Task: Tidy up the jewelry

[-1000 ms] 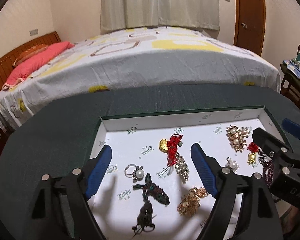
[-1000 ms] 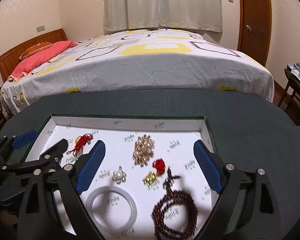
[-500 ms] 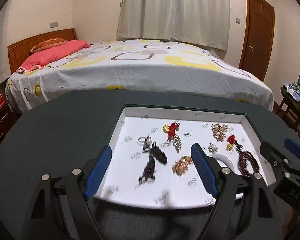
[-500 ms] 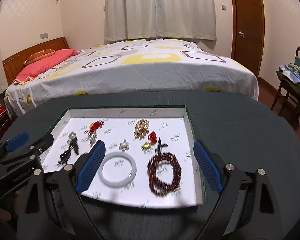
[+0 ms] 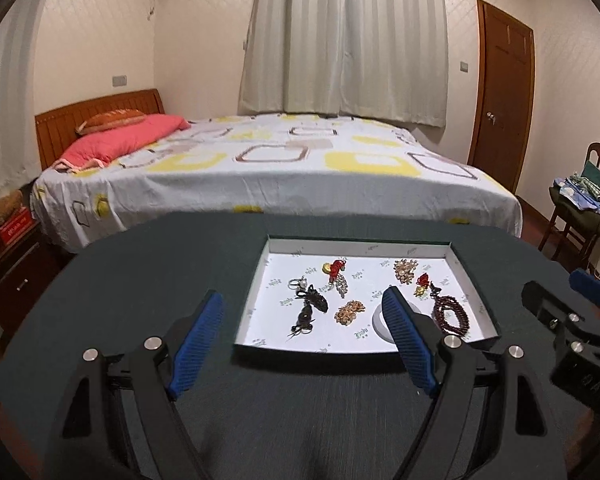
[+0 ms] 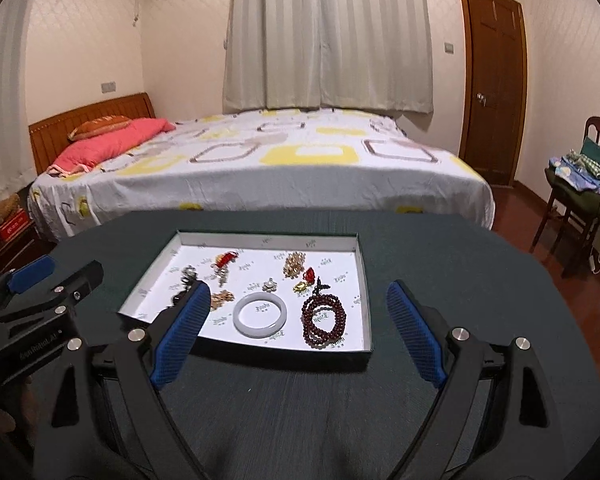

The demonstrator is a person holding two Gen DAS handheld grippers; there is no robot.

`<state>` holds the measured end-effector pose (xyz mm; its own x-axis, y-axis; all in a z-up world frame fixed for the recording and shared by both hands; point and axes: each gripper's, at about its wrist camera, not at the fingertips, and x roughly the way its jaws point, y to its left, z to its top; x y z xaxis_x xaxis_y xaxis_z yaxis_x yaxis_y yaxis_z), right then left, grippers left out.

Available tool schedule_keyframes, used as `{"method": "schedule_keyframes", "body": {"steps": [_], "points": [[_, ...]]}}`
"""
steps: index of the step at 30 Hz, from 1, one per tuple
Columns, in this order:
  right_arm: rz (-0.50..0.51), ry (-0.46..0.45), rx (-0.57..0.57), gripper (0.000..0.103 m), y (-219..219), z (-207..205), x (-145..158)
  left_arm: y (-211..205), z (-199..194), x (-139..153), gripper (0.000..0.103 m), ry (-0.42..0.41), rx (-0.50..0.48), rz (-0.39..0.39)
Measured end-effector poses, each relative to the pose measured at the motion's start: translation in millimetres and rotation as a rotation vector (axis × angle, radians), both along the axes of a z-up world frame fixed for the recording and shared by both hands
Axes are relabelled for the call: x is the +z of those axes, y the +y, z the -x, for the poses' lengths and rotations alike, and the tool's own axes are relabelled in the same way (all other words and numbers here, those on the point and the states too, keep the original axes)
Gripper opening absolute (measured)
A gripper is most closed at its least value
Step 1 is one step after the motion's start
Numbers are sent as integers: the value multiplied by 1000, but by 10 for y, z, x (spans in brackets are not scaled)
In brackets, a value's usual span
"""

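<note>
A shallow white-lined tray (image 5: 256, 280) (image 6: 363, 280) on the dark round table holds several jewelry pieces. A white jade bangle (image 6: 260, 315), a dark red bead bracelet (image 6: 323, 320) (image 5: 452, 314), a red and gold charm (image 5: 334, 269), a black pendant (image 5: 310, 308) and a gold brooch (image 6: 294, 264) lie spread apart in it. My left gripper (image 5: 304, 330) is open and empty, above the table near the tray's front edge. My right gripper (image 6: 298, 320) is open and empty, also back from the tray's front.
The dark table (image 5: 140, 280) surrounds the tray. A bed (image 5: 260, 168) with a patterned cover stands behind it. A chair (image 6: 580, 200) piled with clothes stands at the right, a wooden door (image 6: 494, 80) beyond it, and a low cabinet (image 5: 12, 268) at the left.
Both grippers have pulled back and up from over the tray to the table's near side. Both stay open and empty. The jewelry has not moved.
</note>
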<state>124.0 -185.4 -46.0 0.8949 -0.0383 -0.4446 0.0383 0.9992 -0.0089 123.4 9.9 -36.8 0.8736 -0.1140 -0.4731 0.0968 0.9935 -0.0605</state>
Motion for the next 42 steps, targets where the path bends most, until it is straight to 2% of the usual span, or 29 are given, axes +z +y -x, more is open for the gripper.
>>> {"method": "schedule_keyframes", "body": {"steps": [5, 11, 16, 42], "points": [[5, -34, 7, 88, -26, 379, 190, 154, 396, 147, 80, -26, 19, -36], [10, -58, 16, 88, -52, 792, 340, 352, 756, 295, 82, -45, 41, -23], [0, -97, 20, 90, -88, 987, 436, 412, 873, 353, 82, -60, 48, 18], [1, -90, 12, 90, -103, 964, 375, 396, 906, 296, 82, -56, 54, -13]]}}
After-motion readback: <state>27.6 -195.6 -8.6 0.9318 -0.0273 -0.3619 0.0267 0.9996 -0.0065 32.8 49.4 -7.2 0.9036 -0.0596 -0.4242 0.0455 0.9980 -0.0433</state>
